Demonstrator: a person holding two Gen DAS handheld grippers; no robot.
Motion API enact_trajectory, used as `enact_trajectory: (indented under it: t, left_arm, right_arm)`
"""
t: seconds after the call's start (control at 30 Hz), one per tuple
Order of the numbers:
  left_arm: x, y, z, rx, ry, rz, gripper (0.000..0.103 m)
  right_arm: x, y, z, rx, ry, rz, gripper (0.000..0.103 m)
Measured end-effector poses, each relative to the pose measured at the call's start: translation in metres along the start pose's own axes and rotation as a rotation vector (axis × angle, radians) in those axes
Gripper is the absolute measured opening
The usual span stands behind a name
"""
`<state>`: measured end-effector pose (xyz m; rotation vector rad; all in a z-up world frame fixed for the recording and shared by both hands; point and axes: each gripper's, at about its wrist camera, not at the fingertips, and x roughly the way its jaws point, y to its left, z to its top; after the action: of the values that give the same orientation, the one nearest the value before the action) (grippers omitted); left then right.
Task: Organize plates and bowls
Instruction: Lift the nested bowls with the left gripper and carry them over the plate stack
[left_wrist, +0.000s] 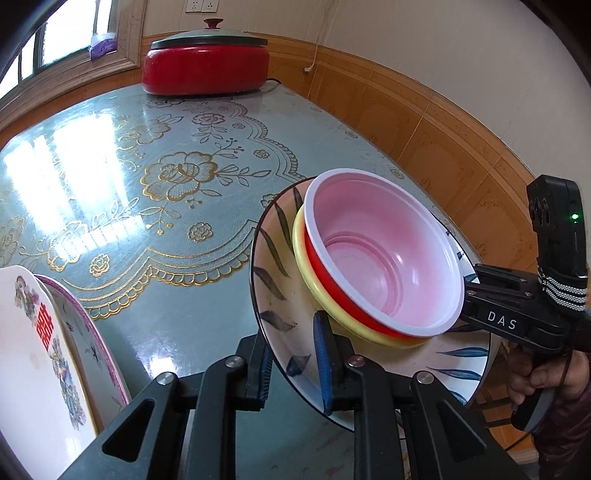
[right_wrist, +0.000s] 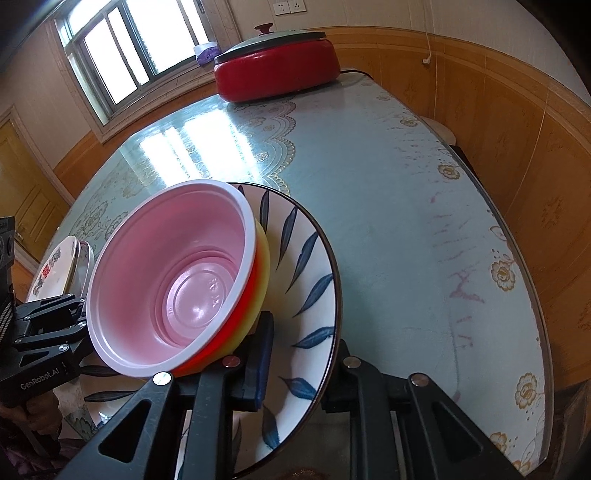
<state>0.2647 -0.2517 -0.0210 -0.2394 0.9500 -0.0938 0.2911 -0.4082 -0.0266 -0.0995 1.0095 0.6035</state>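
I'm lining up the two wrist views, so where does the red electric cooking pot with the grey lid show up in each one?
Left wrist: red electric pot with grey lid, top centre-left, at the table's far end.
Right wrist: the same pot, top centre, at the far table edge below the wall sockets.
Shared landmark: the red plastic bowl with pink inside, sitting on the leaf-patterned plate.

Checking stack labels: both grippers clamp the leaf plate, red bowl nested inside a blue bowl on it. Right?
Not quite. In the left wrist view the red bowl nests in a yellow bowl, not blue. Both grippers do clamp the leaf plate.
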Motion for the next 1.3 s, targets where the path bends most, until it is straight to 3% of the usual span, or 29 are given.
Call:
enact_trajectory:
  t: [0.53,1.3]
  left_arm:
    - [0.003,-0.003,-0.003,-0.008,-0.027,0.041,0.02]
    - [-0.032,0.003,0.003,-0.002,-0.11,0.095,0.02]
  right_arm:
    - [0.002,0.0,-0.004,0.033,-0.027,0.019,0.021]
    - [-0.005,0.014,0.002,0.032,-0.048,0.065,0.021]
